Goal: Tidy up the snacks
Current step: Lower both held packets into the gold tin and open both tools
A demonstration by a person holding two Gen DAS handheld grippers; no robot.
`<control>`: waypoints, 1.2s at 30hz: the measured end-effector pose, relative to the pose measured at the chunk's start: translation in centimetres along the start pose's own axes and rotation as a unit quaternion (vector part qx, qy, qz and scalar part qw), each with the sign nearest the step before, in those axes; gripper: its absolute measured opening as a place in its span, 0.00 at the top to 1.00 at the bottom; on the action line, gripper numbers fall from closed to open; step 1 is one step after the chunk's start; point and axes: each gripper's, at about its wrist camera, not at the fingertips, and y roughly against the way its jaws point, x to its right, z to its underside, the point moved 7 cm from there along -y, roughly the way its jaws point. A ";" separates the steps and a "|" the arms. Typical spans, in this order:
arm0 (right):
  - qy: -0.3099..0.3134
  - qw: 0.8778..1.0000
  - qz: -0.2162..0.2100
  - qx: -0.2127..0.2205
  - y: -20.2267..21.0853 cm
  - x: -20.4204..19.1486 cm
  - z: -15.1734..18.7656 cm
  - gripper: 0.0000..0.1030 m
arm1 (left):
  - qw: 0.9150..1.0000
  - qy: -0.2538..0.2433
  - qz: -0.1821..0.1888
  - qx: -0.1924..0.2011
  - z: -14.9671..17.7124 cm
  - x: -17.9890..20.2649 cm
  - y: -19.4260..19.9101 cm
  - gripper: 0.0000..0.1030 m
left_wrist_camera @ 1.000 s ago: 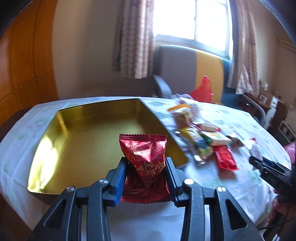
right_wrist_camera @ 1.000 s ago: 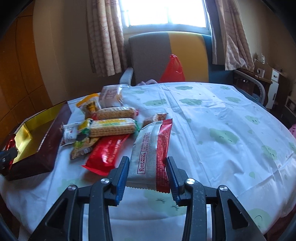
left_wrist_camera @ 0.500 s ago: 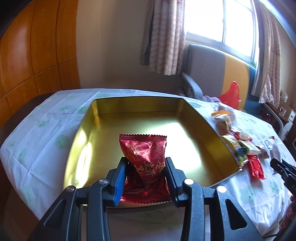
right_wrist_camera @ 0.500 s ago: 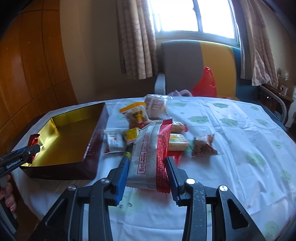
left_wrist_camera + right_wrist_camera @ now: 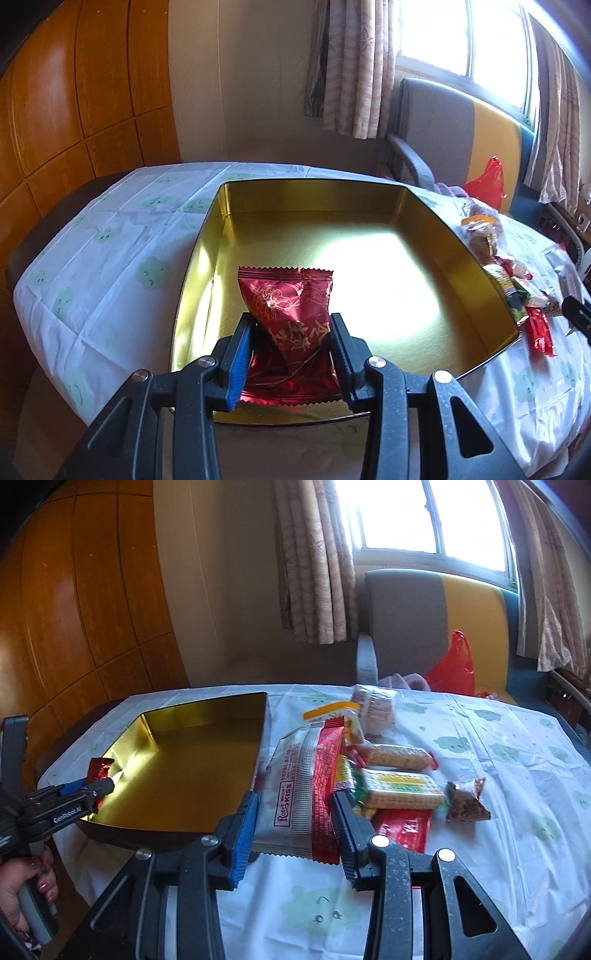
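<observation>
Left gripper (image 5: 291,354) pinching red pouch (image 5: 290,321) over empty gold tin (image 5: 461,254), right gripper (image 5: 293,834) clamping Kiss pack (image 5: 303,786) — nothing binned yet, pile (image 5: 391,775) far right w/ plenty left.

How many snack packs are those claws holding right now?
2. The left claw grips a red foil pack over the near end of the gold tin. The right claw grips a white-and-red pack over the table, beside the tin.

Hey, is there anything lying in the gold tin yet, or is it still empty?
Empty. The gold tin shows only bare shiny floor; the red snack packet is clamped in the left gripper at its near edge.
</observation>
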 end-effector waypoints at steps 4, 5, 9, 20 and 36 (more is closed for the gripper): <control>0.010 1.000 -0.011 -0.002 -0.5 -1.2 -0.3 0.60 | 1.000 -0.002 -0.006 -0.005 0.2 -0.3 -0.3 0.61; 0.011 1.000 -0.014 -0.004 -0.7 -1.4 -0.5 0.60 | 1.000 -0.002 -0.009 -0.007 0.3 -0.4 -0.4 0.61; 0.011 1.000 -0.027 -0.010 -1.3 -2.5 -0.9 0.60 | 1.000 -0.005 -0.017 -0.010 0.4 -0.6 -0.7 0.61; 0.041 0.998 -0.053 -0.018 -3.4 -6.0 -1.8 0.60 | 0.999 -0.005 -0.030 -0.021 0.6 -1.3 -1.3 0.61; 0.071 0.994 -0.053 -0.064 -6.8 -7.6 -0.9 0.60 | 0.998 0.000 -0.041 -0.037 1.3 -1.8 -2.0 0.60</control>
